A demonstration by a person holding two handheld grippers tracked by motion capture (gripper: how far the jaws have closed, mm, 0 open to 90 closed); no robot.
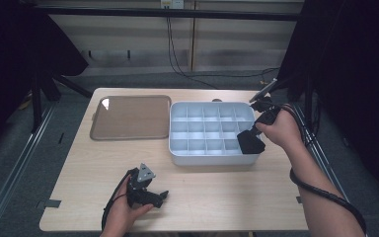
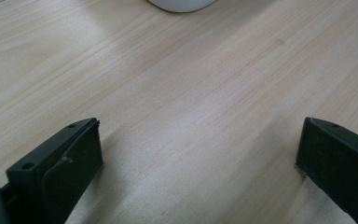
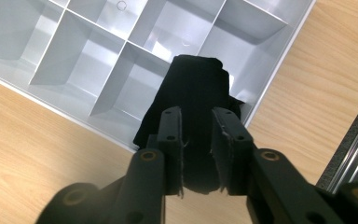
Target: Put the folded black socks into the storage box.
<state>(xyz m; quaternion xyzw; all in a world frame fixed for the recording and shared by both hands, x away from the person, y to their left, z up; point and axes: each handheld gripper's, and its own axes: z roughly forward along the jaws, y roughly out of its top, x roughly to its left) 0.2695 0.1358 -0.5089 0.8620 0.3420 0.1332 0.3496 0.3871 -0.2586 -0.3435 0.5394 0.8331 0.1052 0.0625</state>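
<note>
A white compartment box (image 1: 209, 131) stands on the wooden table, its cells bare. My right gripper (image 1: 257, 129) hangs over the box's near right corner, shut on a folded black cloth (image 1: 250, 142). In the right gripper view the cloth (image 3: 196, 88) hangs between the two jaws of that gripper (image 3: 196, 114) and droops over the corner compartment of the box (image 3: 98, 56). My left gripper (image 1: 158, 197) rests low at the table's near edge, left of centre. In its own view the left gripper (image 2: 198, 140) stands wide open over bare wood with nothing between the jaws.
A brown flat tray (image 1: 131, 117) lies left of the box at the back of the table. A corner of the white box (image 2: 182, 3) shows at the top of the left gripper view. Dark stands and cables flank the table.
</note>
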